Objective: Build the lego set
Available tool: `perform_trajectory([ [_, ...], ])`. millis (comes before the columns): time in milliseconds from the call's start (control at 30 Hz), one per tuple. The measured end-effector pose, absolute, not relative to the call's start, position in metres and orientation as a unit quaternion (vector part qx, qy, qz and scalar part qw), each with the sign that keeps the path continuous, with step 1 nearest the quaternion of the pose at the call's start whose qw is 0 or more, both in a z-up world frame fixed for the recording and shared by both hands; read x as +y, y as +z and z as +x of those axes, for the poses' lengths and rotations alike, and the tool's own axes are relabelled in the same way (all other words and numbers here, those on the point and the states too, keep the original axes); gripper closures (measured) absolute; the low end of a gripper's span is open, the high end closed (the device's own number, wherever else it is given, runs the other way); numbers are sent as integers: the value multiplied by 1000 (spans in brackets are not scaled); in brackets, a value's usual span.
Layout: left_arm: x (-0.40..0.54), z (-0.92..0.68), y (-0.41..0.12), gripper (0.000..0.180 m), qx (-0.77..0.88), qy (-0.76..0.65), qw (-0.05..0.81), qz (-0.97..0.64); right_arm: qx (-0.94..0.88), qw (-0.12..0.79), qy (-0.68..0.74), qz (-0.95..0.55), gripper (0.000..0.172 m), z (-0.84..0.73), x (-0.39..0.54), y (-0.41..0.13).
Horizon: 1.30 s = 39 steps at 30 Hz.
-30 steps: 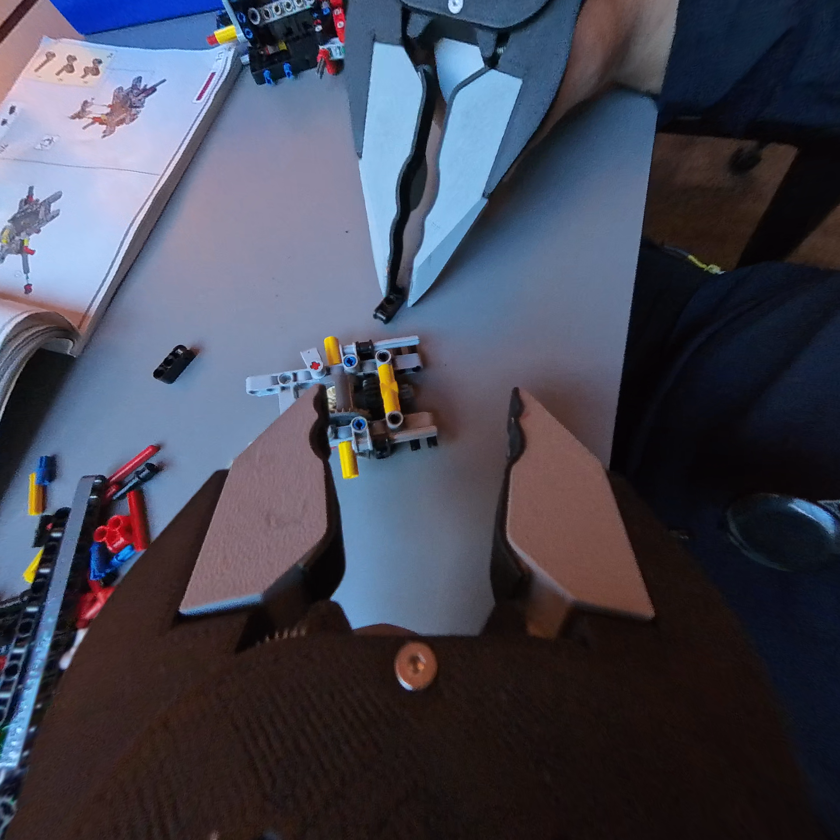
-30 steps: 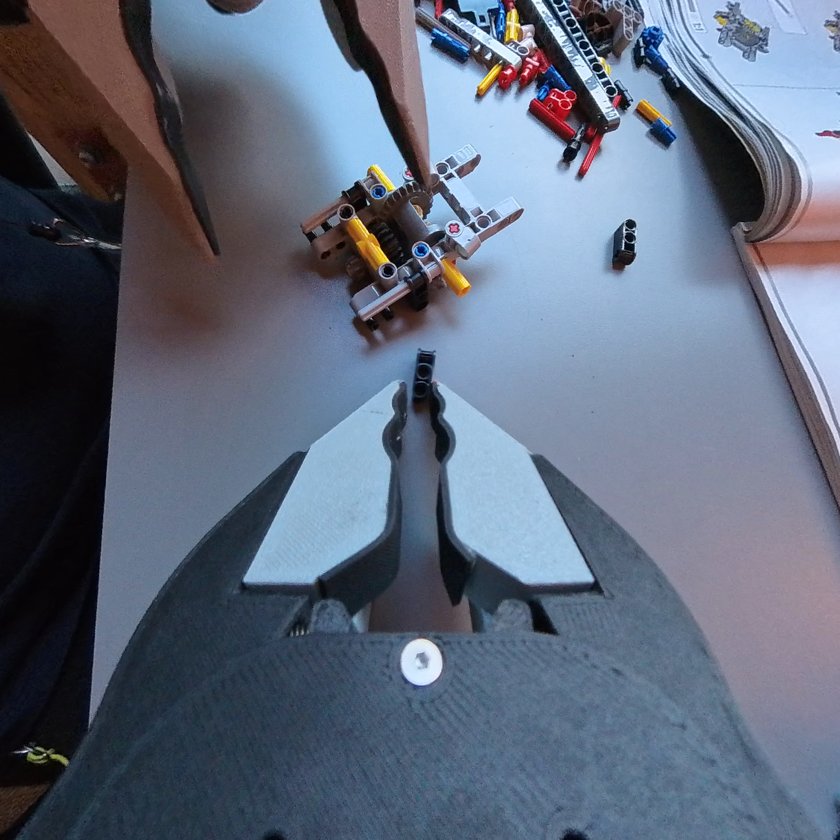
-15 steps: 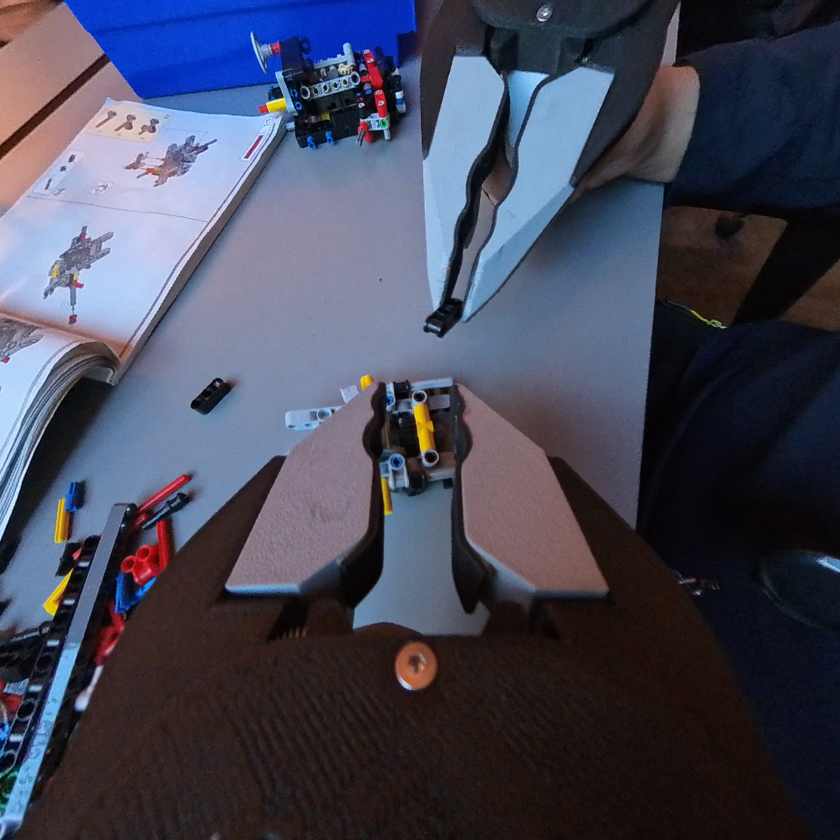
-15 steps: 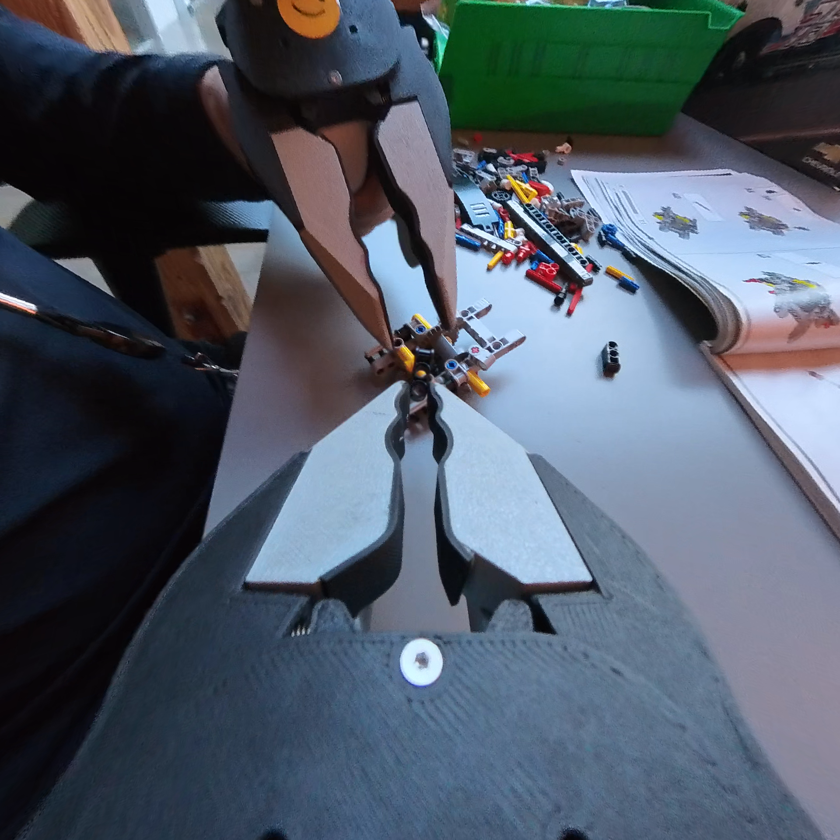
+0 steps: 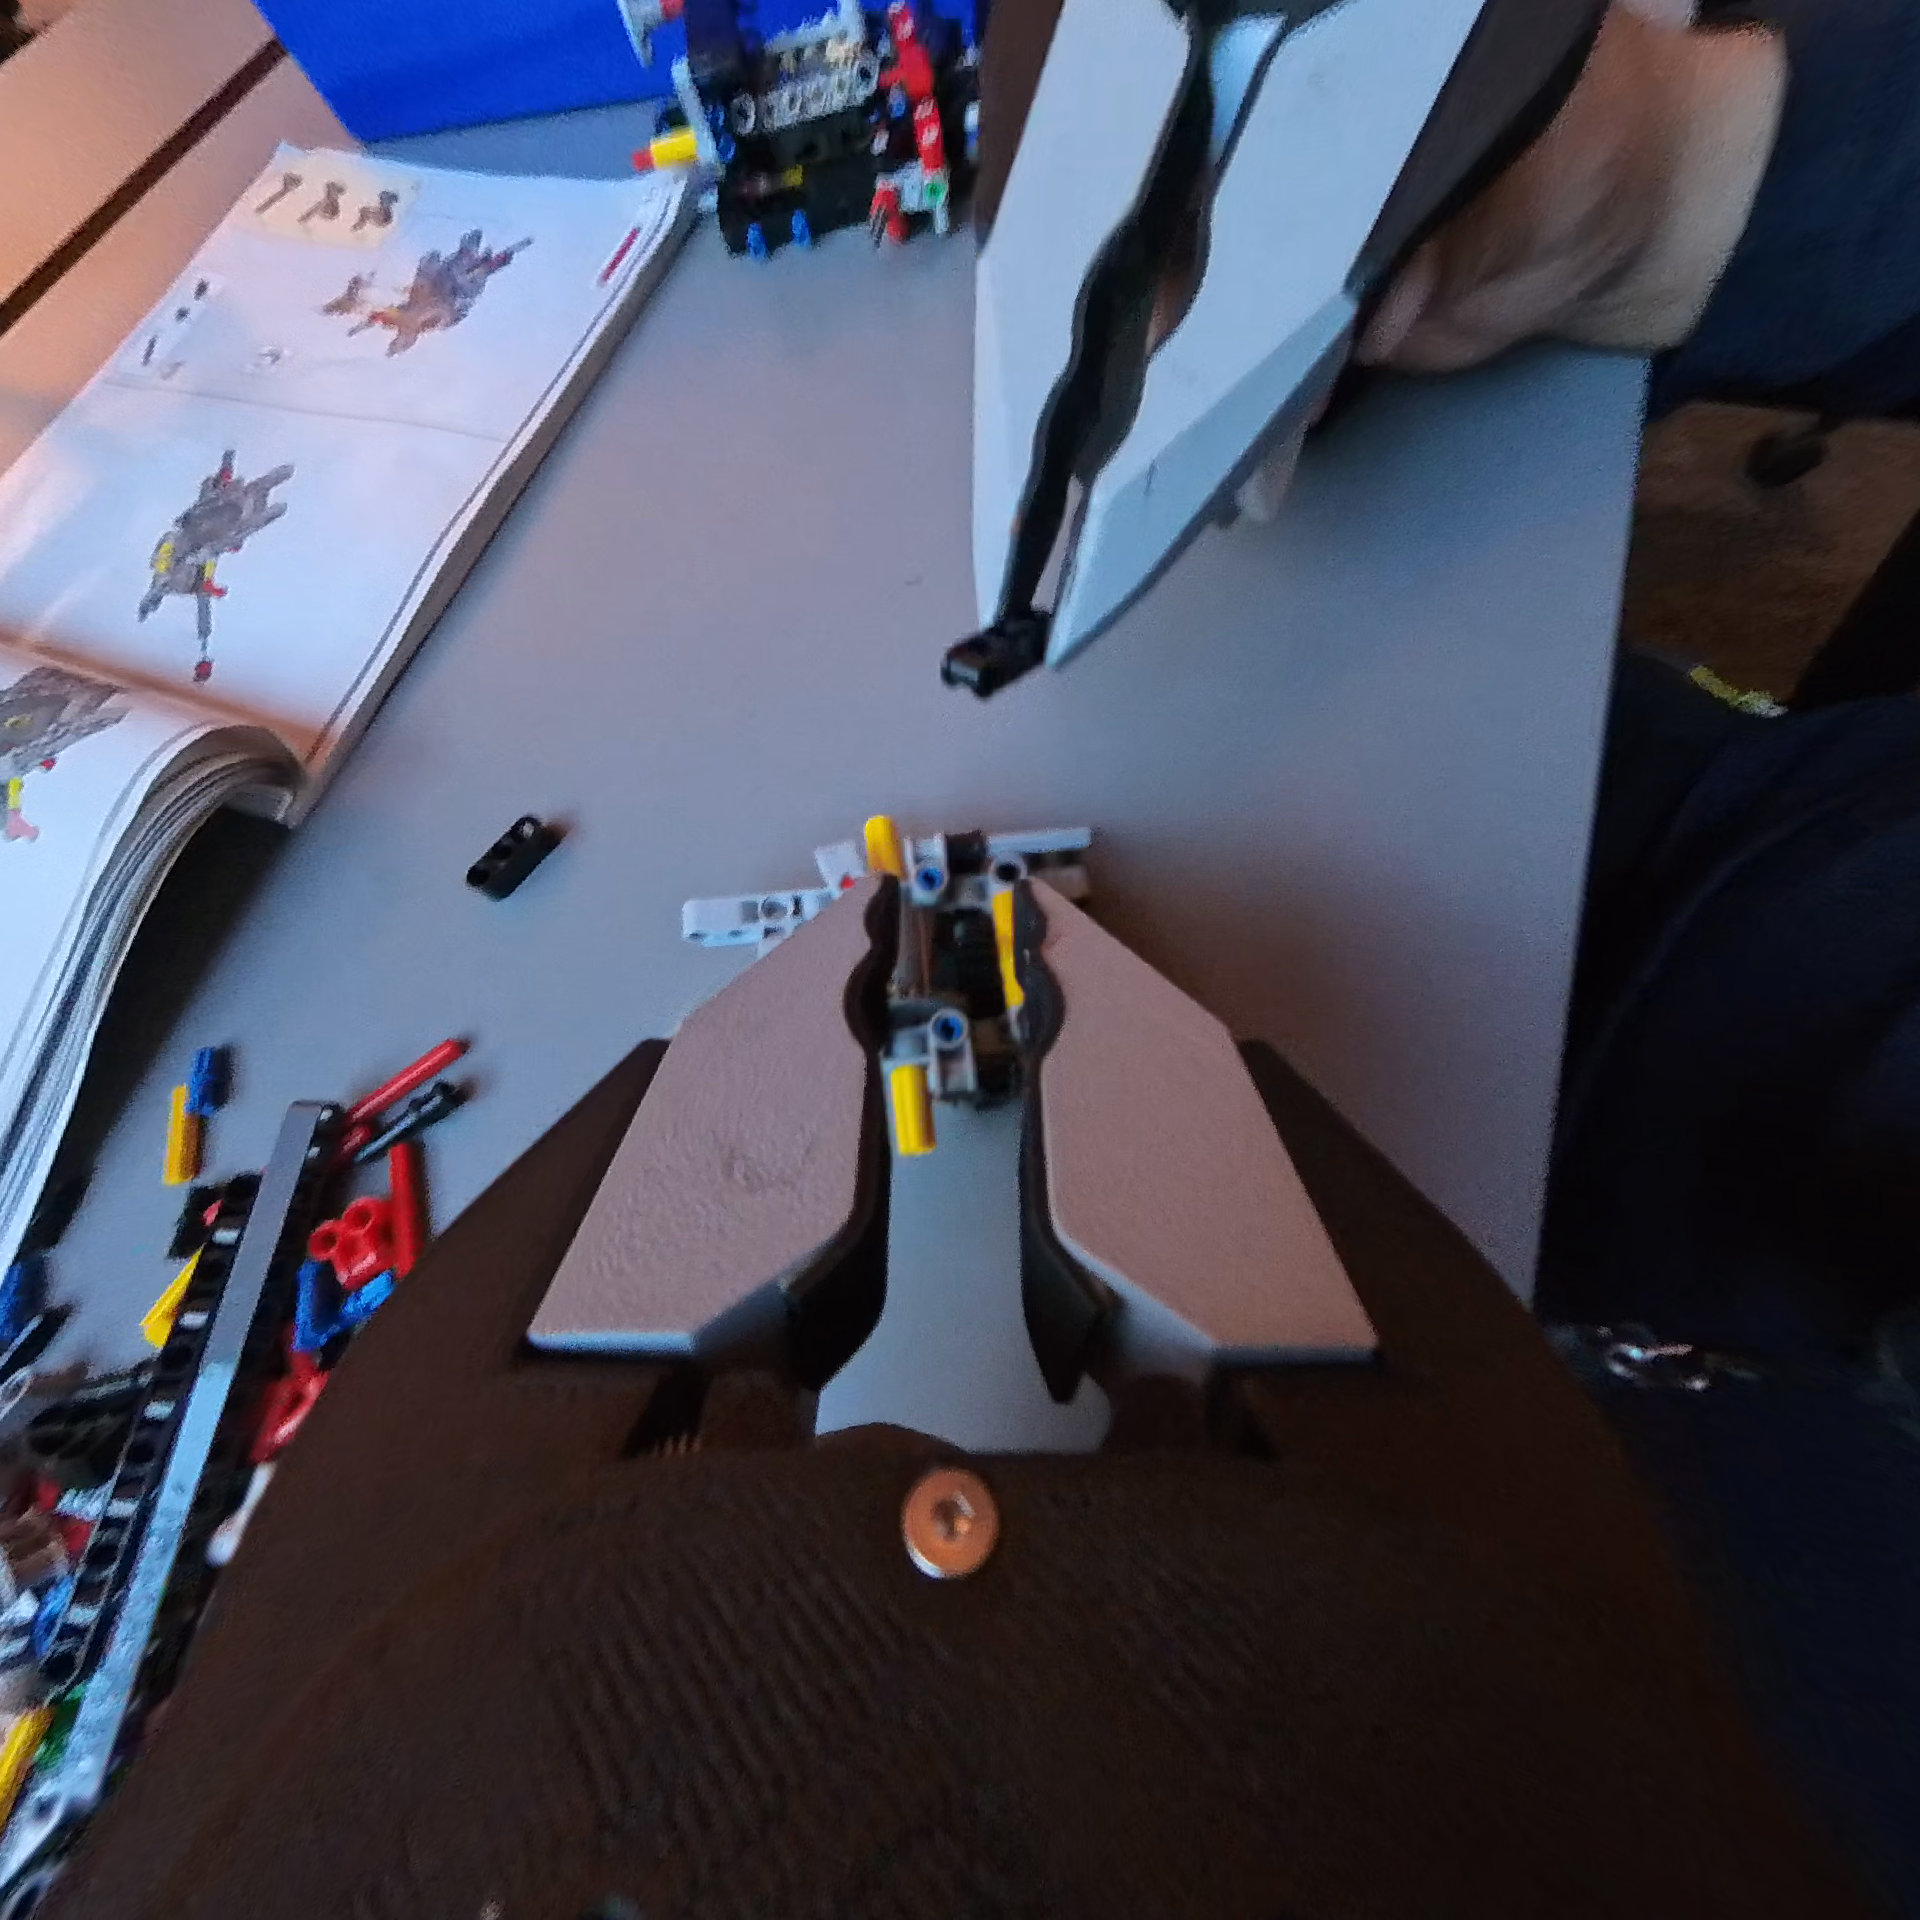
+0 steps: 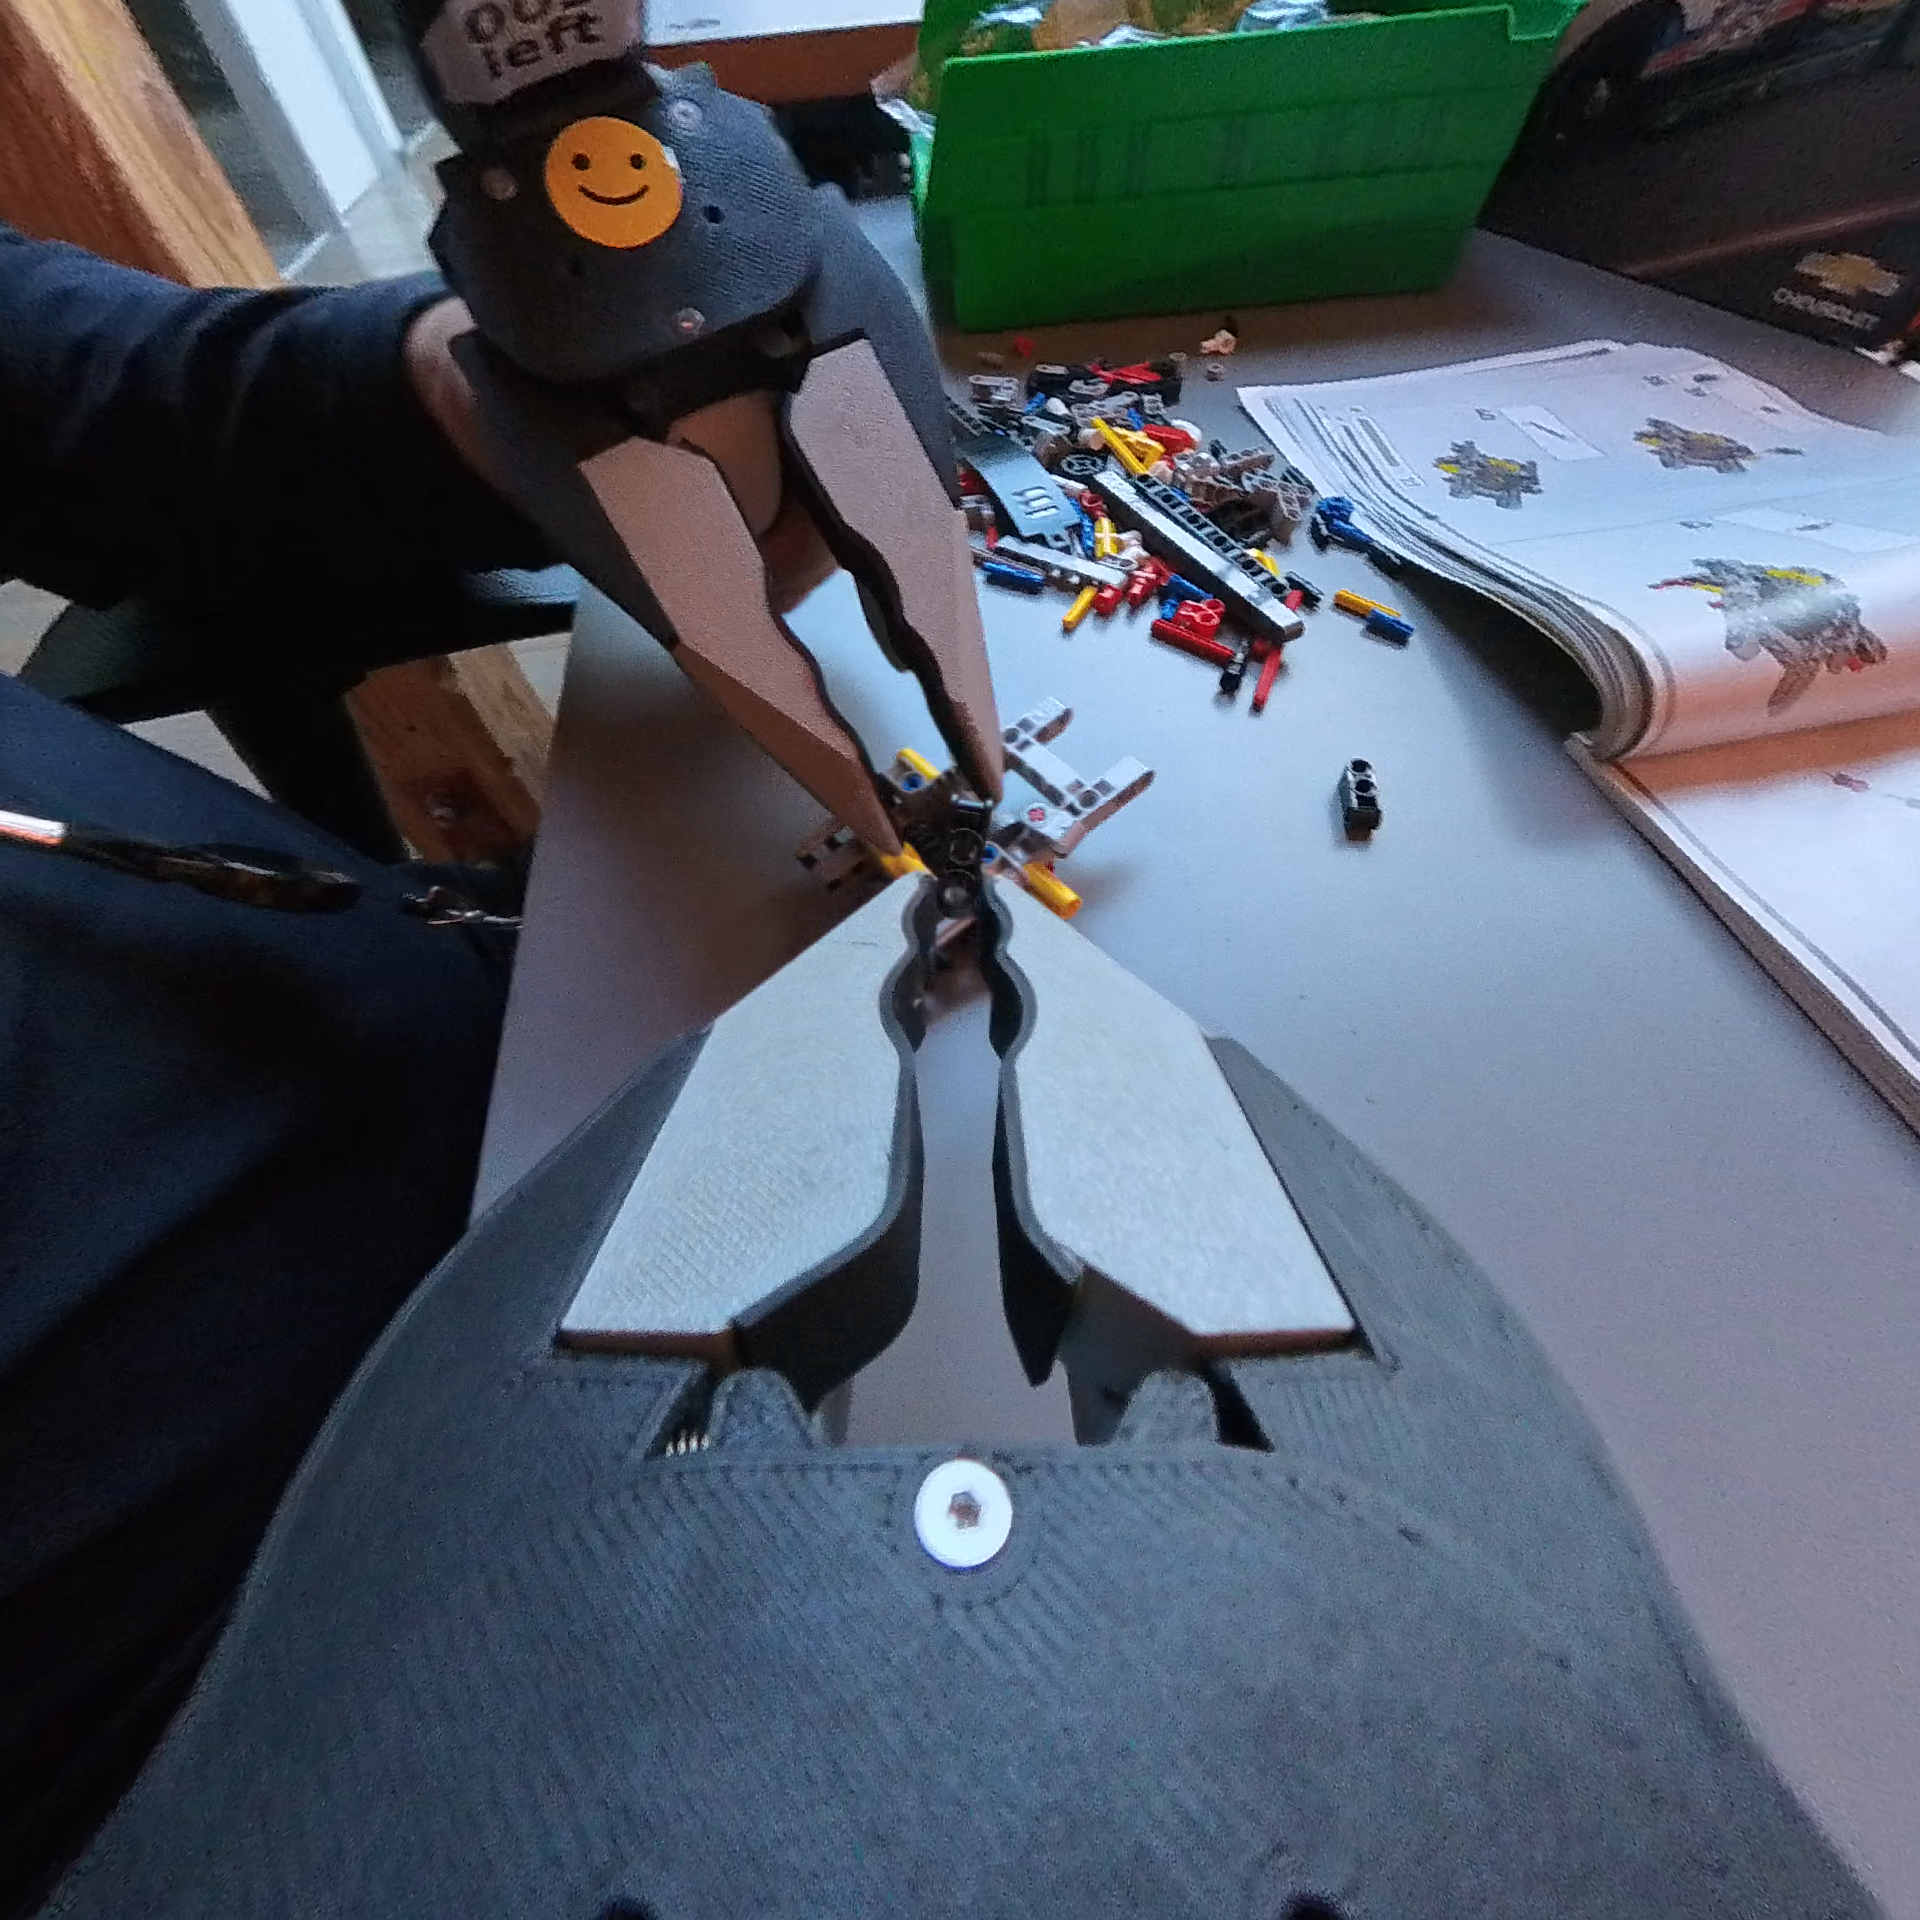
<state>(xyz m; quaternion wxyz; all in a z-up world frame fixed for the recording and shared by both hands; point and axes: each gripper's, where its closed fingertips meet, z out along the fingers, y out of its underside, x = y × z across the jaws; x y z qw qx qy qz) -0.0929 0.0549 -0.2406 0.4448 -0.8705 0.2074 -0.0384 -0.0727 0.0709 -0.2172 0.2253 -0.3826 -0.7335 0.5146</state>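
Fig. Two hand-held grippers over a grey table (image 5: 1299,810), L and R wrist views

Change: a second ago the left gripper (image 5: 956,914) stood wide open astride the small grey-yellow-black brick assembly (image 5: 940,997). Its brown fingers (image 5: 1143,1122) are now closed in on the assembly's two sides, gripping it. Whether it is lifted off the table cannot be told. The right gripper (image 6: 951,904) is unchanged in grip: its grey fingers (image 6: 1132,1132) are nearly together, pinching a small black piece (image 5: 992,655) at the very tips. It has risen and now points down at the assembly, near but apart from it in the L view. Both parts are thus held, one per gripper.

Position: the assembly sits close to the table edge nearest the person, whose dark clothing borders that edge.

Edges and room: bare table lies between the two grippers and towards the open instruction booklet (image 6: 1662,540) along the opposite edge. A second loose black piece (image 6: 1358,798) lies alone between assembly and booklet. A heap of loose parts (image 6: 1143,520) crowds the end by the green bin (image 6: 1195,187). A larger built model (image 5: 821,135) and a blue bin (image 5: 468,52) close the other end. The near edge leaves little margin on the person's side
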Motion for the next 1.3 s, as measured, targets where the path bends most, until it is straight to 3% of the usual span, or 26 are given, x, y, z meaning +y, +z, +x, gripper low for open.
perform_trajectory([
  [233, 41, -103, -246, 136, 220, -13, 410, -885, -739, 235, 476, -415, 167, -79, 83, -228],
  [600, 31, -104, -256, 136, 285, -33, 407, -867, -773, 232, 425, -410, 167, -79, 78, -245],
  [933, 39, -129, -219, 125, 266, -32, 526, -807, -767, 237, 425, -417, 167, -80, 86, -244],
  [1300, 47, -161, -185, 140, 181, -35, 638, -748, -763, 233, 454, -398, 167, -100, 100, -236],
])
